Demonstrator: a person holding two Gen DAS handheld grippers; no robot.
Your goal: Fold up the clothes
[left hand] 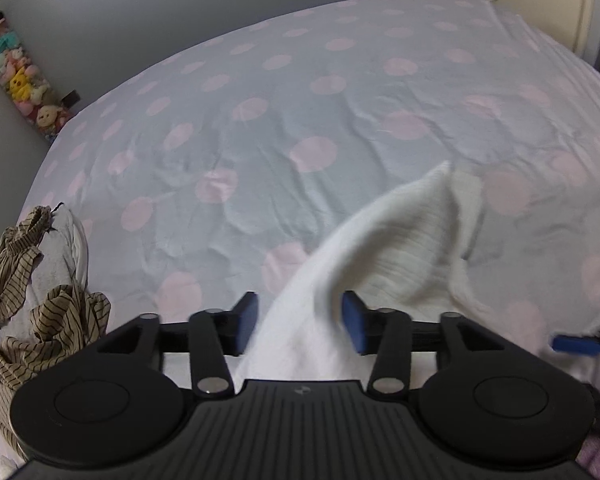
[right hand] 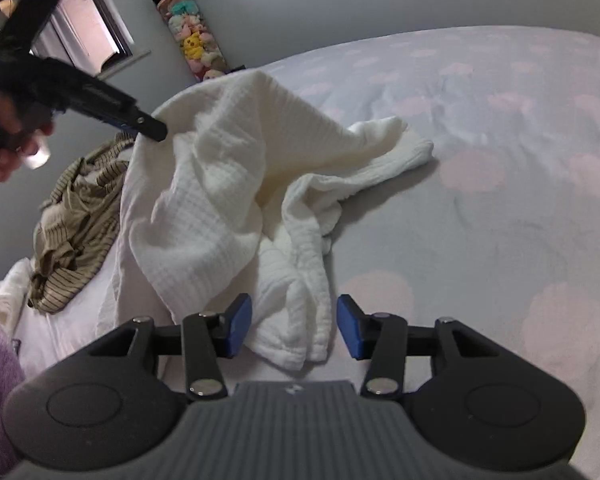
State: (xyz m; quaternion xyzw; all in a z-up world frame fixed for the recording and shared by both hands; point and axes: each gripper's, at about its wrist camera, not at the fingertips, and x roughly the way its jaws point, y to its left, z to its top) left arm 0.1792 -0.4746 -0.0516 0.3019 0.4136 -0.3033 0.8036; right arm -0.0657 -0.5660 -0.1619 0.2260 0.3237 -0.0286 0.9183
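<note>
Your right gripper [right hand: 294, 326] sits low over the near edge of the bed [right hand: 500, 220], its jaws parted with the near hem of the white waffle-weave garment [right hand: 228, 184] lying between the blue pads; the pads stand clear of the cloth on both sides, so nothing is clamped. Your left gripper [left hand: 300, 322] also has its jaws released, and a raised fold of the same white garment [left hand: 384, 240] passes between them, loose rather than pinched. In the right wrist view your left hand [right hand: 10, 148] holds that gripper up at the left, its tip touching the lifted top edge of the garment. The garment is bunched on the near left part of the bed, one end trailing right across the dotted bedsheet [left hand: 300, 100]. Left of it lies a crumpled tan striped garment [right hand: 80, 220]. Farther back, against the wall, stands a column of plush toys [right hand: 192, 36].
</note>
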